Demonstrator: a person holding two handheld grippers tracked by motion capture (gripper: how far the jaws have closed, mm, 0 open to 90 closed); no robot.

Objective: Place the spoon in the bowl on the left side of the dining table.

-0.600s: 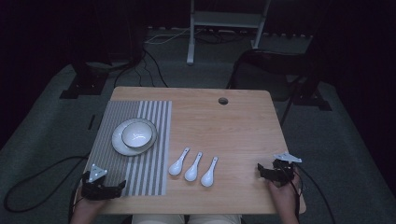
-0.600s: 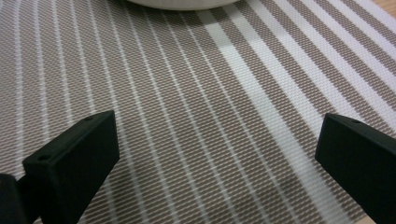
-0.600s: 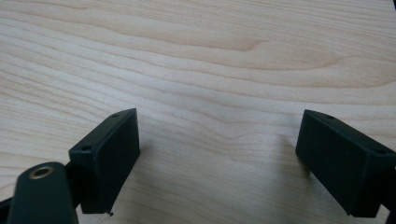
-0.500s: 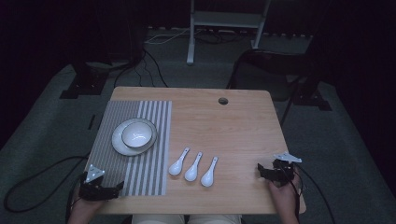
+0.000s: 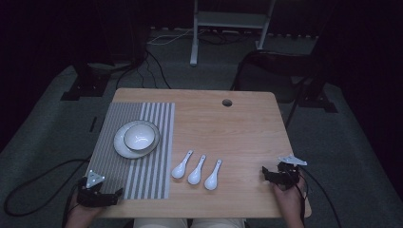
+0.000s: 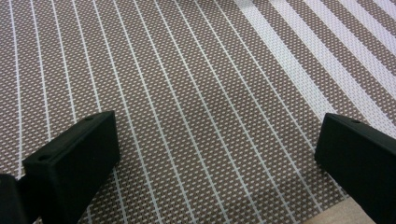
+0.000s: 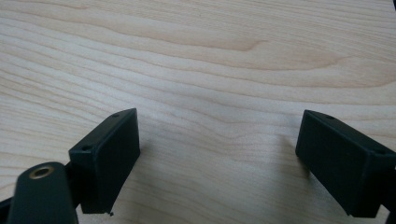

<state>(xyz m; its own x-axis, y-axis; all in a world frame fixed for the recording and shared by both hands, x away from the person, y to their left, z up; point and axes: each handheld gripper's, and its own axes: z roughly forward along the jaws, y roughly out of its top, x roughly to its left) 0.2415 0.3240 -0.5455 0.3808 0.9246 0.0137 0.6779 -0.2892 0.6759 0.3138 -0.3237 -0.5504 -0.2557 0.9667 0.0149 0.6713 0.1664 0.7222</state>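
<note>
Three white spoons lie side by side near the front middle of the wooden table. A white bowl sits on a plate on the striped grey placemat at the left. My left gripper rests open on the mat's front left corner, well left of the spoons. The left gripper view has its jaws wide apart over the mat weave. My right gripper lies open at the front right, over bare wood, with nothing between its jaws.
A round cable hole is in the table's far edge. Cables trail on the carpet at the left, and a white stand rises behind the table. Bare wood stretches between the spoons and the right gripper.
My left gripper has drifted slightly toward the front edge of the table. The right gripper, the spoons and the bowl have stayed put.
</note>
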